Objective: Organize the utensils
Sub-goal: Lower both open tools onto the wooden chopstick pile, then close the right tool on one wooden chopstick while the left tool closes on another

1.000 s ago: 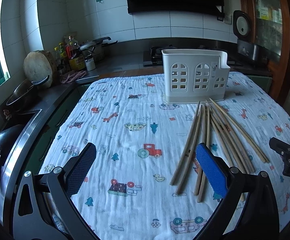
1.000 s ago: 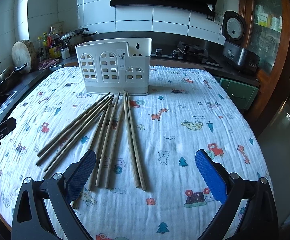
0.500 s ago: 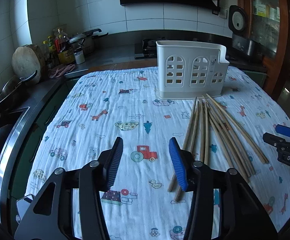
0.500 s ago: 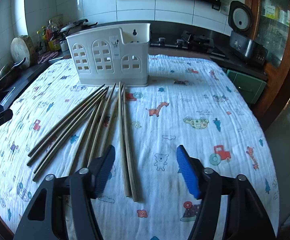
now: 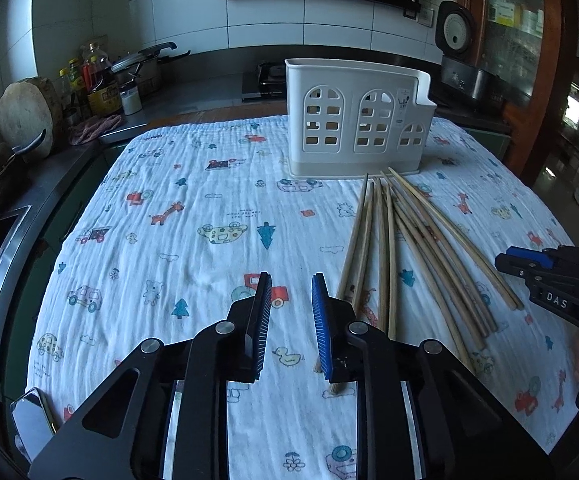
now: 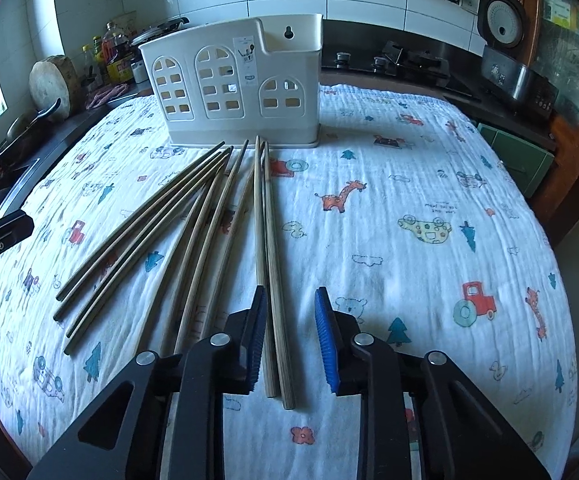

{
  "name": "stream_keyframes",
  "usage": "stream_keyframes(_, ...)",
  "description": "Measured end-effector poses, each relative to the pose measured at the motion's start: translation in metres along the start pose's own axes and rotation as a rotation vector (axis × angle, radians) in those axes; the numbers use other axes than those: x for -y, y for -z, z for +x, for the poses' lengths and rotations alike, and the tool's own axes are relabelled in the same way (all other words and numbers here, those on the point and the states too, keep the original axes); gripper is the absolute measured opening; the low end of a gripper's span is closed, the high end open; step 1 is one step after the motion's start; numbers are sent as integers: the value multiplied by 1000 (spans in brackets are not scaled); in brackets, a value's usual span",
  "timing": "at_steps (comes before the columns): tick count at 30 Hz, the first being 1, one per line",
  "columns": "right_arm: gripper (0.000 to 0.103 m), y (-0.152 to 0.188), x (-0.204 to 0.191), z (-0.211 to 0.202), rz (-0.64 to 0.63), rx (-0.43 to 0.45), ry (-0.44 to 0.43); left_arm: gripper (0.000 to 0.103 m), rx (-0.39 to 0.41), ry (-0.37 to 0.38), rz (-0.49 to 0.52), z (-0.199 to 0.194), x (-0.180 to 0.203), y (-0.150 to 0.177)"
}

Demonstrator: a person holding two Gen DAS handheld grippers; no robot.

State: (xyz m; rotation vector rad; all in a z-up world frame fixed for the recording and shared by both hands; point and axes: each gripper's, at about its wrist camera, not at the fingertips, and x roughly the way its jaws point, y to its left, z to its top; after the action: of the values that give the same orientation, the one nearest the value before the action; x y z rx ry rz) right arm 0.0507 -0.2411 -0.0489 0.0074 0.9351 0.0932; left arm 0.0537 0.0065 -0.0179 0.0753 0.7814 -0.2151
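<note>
Several wooden chopsticks (image 5: 401,240) lie fanned on the patterned cloth, tips toward a white utensil holder (image 5: 353,120) standing upright behind them. They also show in the right wrist view (image 6: 193,224), in front of the holder (image 6: 233,80). My left gripper (image 5: 289,300) is narrowly open and empty, just left of the nearest chopstick ends. My right gripper (image 6: 291,320) is narrowly open, low over the cloth, with the ends of the two rightmost chopsticks (image 6: 271,280) lying between its jaws, not clamped. The right gripper also shows at the right edge of the left wrist view (image 5: 561,280).
The cloth-covered table (image 6: 409,200) ends at a counter with a sink and pans (image 5: 5,168) on the left. Bottles (image 5: 97,84) and a round wooden board (image 5: 25,116) stand at the back left. A stove (image 6: 393,64) and rice cooker (image 6: 501,20) are behind.
Both grippers have narrowed from wide open to a small gap. Both have moved forward and lower toward the chopsticks; the right one now straddles the two rightmost chopsticks.
</note>
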Motion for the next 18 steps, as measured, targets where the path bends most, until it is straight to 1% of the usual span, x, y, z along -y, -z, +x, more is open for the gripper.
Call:
stream_keyframes(2,14,0,-1,3,-4,-9,-13,20,-10,0,6,2,0,3)
stream_keyframes(3,11,-1,-2,4,-7,-13,-15,20,-13,1,7,3,1,4)
stream_keyframes(6,6,0,-5,8,-24,-24,-21,20,-26,15,9,5,1,8)
stream_keyframes(11,4,-1,-6,10,-33,-25,-14,20,-41,37,28,8,5,10)
stream_keyframes(18,4,-2,-5,13,-44,-30,-15,20,-73,74,38,18,7,16)
